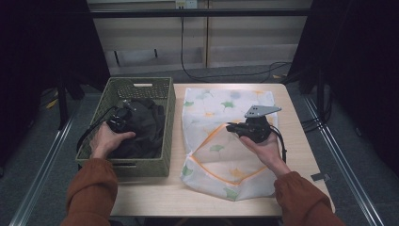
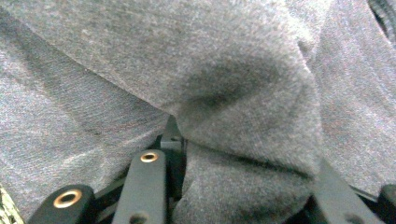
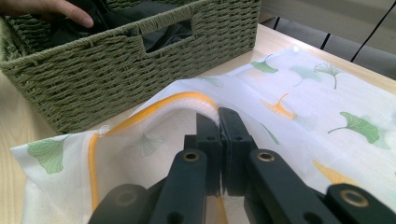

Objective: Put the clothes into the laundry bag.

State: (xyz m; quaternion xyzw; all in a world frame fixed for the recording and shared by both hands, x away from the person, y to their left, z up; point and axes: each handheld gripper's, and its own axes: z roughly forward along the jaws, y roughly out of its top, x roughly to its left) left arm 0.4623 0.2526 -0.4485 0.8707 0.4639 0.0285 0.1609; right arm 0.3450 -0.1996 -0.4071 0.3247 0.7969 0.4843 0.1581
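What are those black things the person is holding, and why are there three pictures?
They are hand-held grabbers with two black jaws each. One camera looks down from above the table; the other two ride on the grabbers. The left gripper reaches into a green woven basket and pushes into dark grey clothing, which hides its jaw tips. The right gripper is pinched shut on the orange-edged opening of a white mesh laundry bag with leaf prints, lifting that edge off the wooden table.
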